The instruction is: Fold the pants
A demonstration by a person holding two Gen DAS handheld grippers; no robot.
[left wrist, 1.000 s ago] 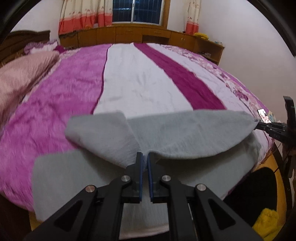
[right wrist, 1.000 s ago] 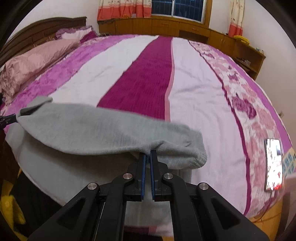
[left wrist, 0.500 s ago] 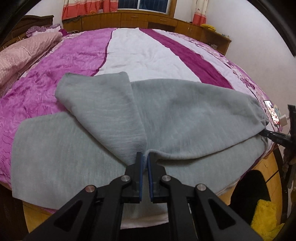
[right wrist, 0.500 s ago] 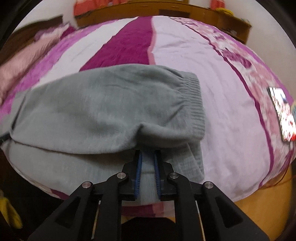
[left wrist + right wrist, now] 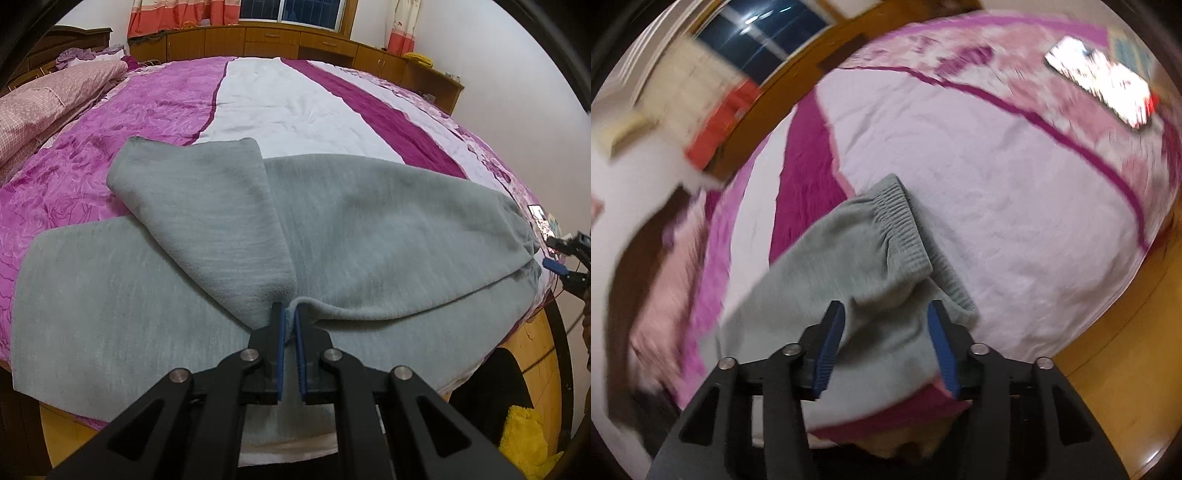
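Grey pants (image 5: pixel 369 229) lie on the striped bed near its front edge, one leg folded over onto the other. My left gripper (image 5: pixel 290 314) is shut on the pants' crotch edge, with a thin fold of grey cloth between the blue pads. My right gripper (image 5: pixel 884 325) is open, its jaws wide apart just above the pants' ribbed waistband (image 5: pixel 905 221), holding nothing. It also shows in the left wrist view (image 5: pixel 565 258), at the far right beside the waist end.
The bed (image 5: pixel 295 103) has pink, white and magenta stripes. A lit phone (image 5: pixel 1104 77) lies near the bed's right edge. A pink quilt (image 5: pixel 44 99) lies at the left. Wooden cabinets (image 5: pixel 295 40) line the far wall. A yellow cloth (image 5: pixel 524 439) is on the floor.
My right gripper has opened and let go of the waistband, then drawn back and tilted. The folded leg has settled flat on the lower one. My left gripper keeps its hold.
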